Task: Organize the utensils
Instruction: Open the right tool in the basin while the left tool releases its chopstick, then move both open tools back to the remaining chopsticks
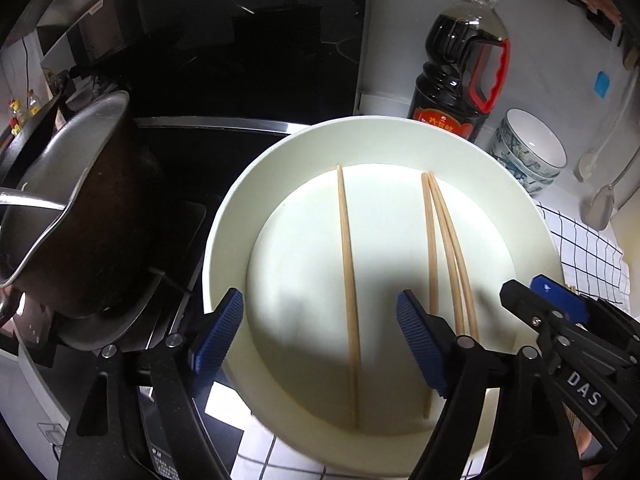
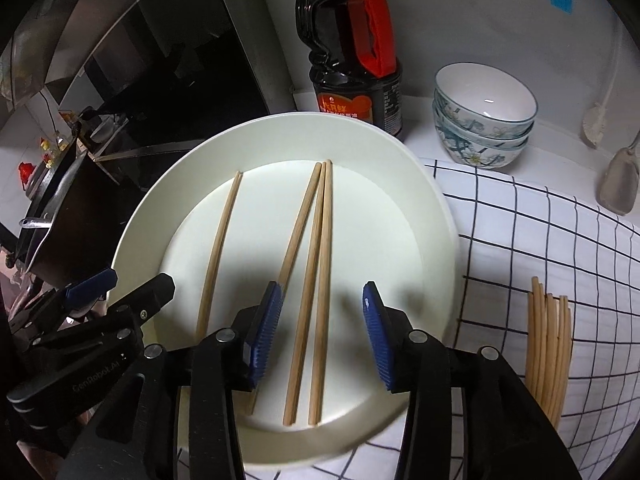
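A white plate [image 1: 532,232] [image 2: 420,208] lies on a checked cloth and holds several wooden chopsticks. One single chopstick [image 1: 347,280] [image 2: 220,248] lies at the left, and three chopsticks [image 1: 444,240] [image 2: 316,264] lie together at the right. My left gripper [image 1: 320,336] is open above the plate's near side, its jaws either side of the single chopstick. My right gripper [image 2: 320,328] is open just above the plate, its jaws either side of two of the grouped chopsticks. Each gripper also shows at the edge of the other's view. A bundle of chopsticks [image 2: 548,344] lies on the cloth to the right.
A dark soy sauce bottle [image 1: 460,64] [image 2: 356,60] stands behind the plate. Stacked patterned bowls [image 1: 528,152] [image 2: 480,120] sit at the back right. A metal pot [image 1: 72,200] stands on the black stove at the left. A grey spoon [image 2: 620,184] lies at the far right.
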